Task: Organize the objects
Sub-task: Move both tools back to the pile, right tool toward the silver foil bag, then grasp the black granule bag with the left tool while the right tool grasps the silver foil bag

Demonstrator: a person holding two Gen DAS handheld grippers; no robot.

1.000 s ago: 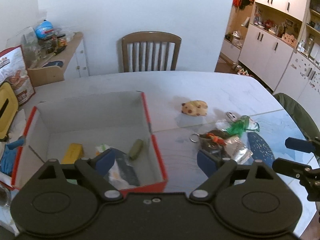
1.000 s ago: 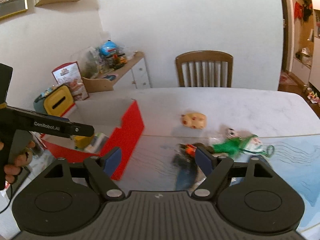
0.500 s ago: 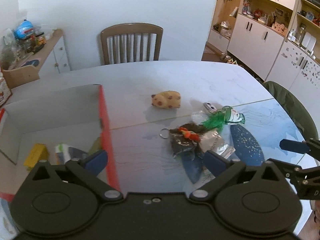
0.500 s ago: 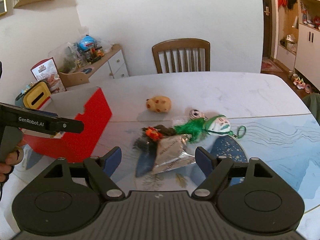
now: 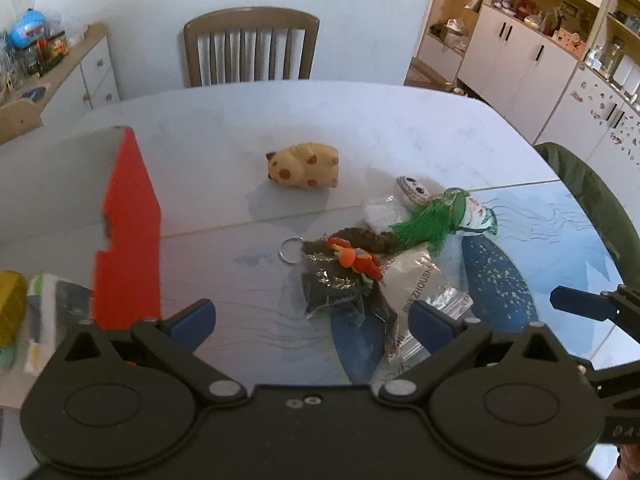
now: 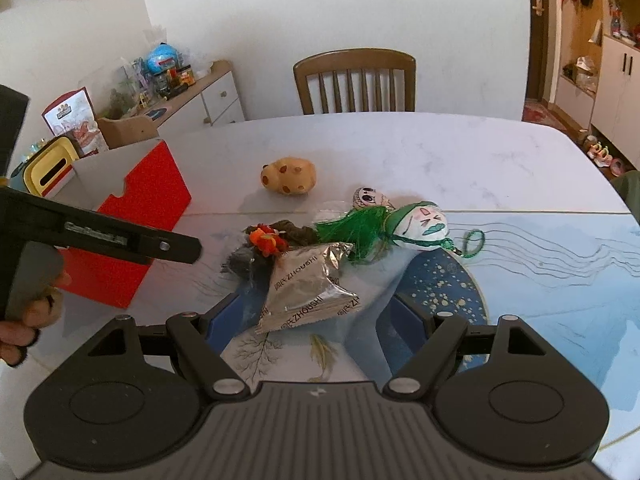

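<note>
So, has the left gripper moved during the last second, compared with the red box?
Yes. The left gripper has swung to the right, away from the red box, which now sits at the view's left edge, and now points at the silver packet.

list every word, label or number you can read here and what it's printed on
"ZHOUSHI", several times beside Chinese characters too small to read: silver foil packet, also.
Blurred white lettering, not legible now: side of the left hand-held gripper.
Red and white bag by the sideboard: print too small to read.
Painted face, no text: green tassel charm.
</note>
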